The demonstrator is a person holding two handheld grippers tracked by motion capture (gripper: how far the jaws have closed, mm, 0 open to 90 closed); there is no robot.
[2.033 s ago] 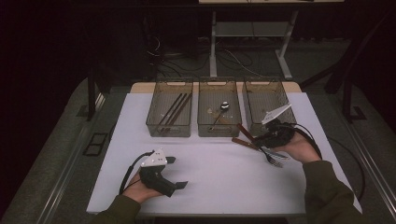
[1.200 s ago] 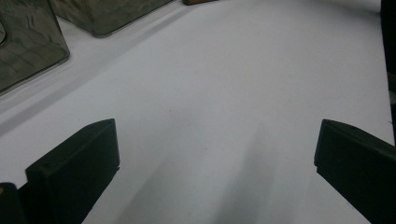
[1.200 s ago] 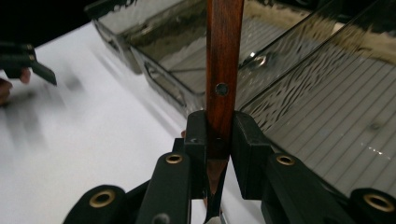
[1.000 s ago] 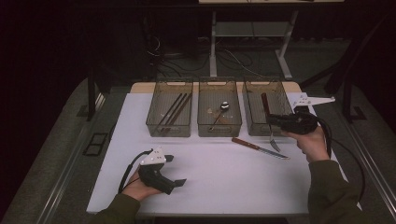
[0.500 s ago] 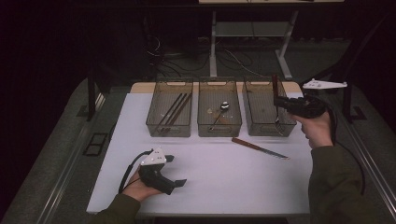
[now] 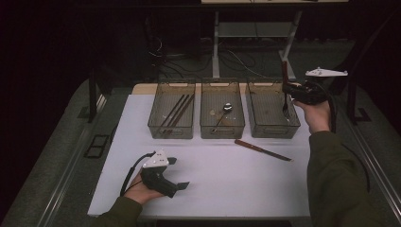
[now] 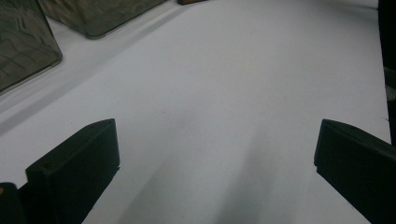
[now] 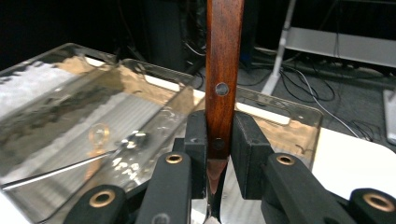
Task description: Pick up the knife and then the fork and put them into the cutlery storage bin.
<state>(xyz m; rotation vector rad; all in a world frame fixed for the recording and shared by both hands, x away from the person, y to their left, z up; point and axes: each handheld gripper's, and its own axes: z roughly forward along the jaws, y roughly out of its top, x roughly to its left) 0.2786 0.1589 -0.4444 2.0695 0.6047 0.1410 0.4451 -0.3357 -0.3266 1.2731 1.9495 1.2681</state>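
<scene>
Your right gripper (image 8: 219,142) clamps the wooden-handled fork (image 8: 224,70) upright above the two-o'clock bin (image 6: 272,111); your left gripper (image 6: 177,174) rests open at seven.

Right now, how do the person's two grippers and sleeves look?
Both grippers, left gripper and right gripper, have black pistol-shaped bodies, a pale three-cornered plate on top and a black trailing cable. The right gripper's black jaws have brass-coloured rivets. The sleeves are dark olive green.

No lettering, label, brand, number or sign can be read anywhere; any fine print there might be is lost in the dim, coarse high view.
</scene>
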